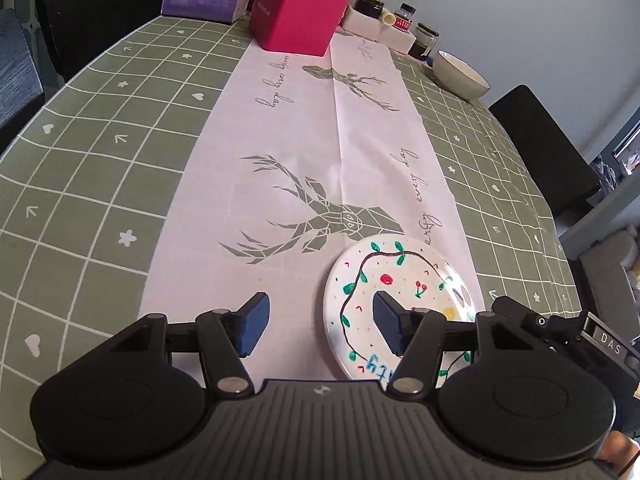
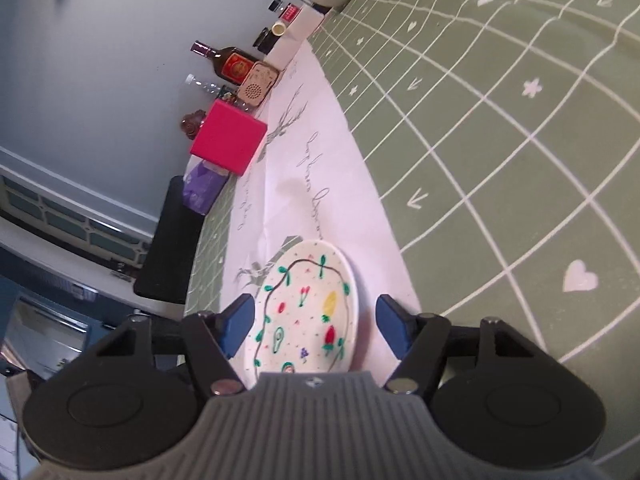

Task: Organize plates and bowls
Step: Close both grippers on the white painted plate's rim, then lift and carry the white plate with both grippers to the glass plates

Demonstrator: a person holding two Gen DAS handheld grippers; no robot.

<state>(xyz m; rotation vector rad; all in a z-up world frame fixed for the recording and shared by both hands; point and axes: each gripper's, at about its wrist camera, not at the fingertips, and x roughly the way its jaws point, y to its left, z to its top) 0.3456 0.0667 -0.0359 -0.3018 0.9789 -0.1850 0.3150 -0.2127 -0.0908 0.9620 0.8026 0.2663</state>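
Jaws: both grippers spread, pinching nothing.
Left gripper: painted plate at 2 o'clock (right pad above it).
Right gripper: plate between pads, untouched.
Bowl: 1 o'clock, far.

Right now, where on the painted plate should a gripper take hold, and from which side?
Grip the painted plate at its raised near rim, coming in low from the camera side. It lies flat on the white table runner, so only the thin upturned edge fits between pads. The right gripper already straddles it, jaws open.

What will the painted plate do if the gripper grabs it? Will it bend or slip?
The painted plate looks stiff and glazed, so it probably won't bend but may slip on the pads. It lies flat on the white runner, so its thin rim is likely hard to catch. Dropped, it might chip.
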